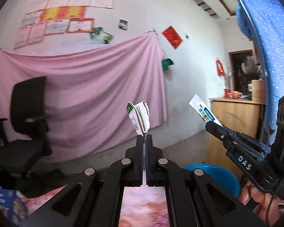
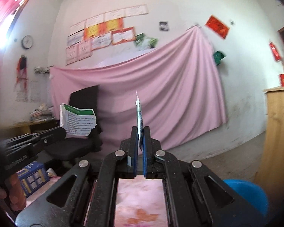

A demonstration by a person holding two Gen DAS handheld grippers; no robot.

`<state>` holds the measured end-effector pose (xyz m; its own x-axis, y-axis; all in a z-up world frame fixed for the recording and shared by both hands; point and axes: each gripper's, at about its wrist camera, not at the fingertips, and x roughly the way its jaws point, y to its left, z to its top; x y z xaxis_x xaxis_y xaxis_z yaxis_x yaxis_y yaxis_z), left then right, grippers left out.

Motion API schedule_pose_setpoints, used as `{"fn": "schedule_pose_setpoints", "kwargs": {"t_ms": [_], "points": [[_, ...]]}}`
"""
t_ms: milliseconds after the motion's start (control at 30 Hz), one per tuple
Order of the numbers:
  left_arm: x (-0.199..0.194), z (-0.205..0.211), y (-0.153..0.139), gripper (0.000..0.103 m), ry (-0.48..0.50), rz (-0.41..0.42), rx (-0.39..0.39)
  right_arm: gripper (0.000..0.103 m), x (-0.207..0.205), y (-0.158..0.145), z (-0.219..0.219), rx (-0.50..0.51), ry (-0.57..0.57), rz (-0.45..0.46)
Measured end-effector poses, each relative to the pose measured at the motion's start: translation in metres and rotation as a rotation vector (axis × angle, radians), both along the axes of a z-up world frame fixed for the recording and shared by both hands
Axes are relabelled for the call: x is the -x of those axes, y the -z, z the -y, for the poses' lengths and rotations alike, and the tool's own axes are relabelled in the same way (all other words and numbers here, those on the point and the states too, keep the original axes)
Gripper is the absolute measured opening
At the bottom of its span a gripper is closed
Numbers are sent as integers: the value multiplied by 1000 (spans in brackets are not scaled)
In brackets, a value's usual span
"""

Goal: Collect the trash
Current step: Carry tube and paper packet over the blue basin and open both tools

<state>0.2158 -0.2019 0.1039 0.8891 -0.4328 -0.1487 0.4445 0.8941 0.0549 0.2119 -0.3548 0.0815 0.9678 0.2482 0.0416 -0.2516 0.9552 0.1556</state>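
Paper-light and limp, the torn green-and-white leaflet (image 1: 139, 118) sat clamped by its lower edge in my left gripper (image 1: 144, 138), the slick sachet (image 2: 139, 121) likewise pinched in my right gripper (image 2: 140, 132)

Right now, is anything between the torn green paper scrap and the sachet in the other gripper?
Nothing. In the left wrist view, only open air, with pink cloth far behind, separates the paper scrap from the sachet.
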Motion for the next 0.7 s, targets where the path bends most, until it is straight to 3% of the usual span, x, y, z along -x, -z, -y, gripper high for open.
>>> {"fn": "schedule_pose_setpoints", "kwargs": {"t_ms": [300,533,700], "points": [[-13,76,15,0,137,-100,-1,33,6,6,63,-5,203,-90],[-42,107,28,0,179,-277,2,34,-14,28,100,-63,235,-299],[-62,119,35,0,196,-389,-14,34,-26,44,105,-71,237,-395]]}}
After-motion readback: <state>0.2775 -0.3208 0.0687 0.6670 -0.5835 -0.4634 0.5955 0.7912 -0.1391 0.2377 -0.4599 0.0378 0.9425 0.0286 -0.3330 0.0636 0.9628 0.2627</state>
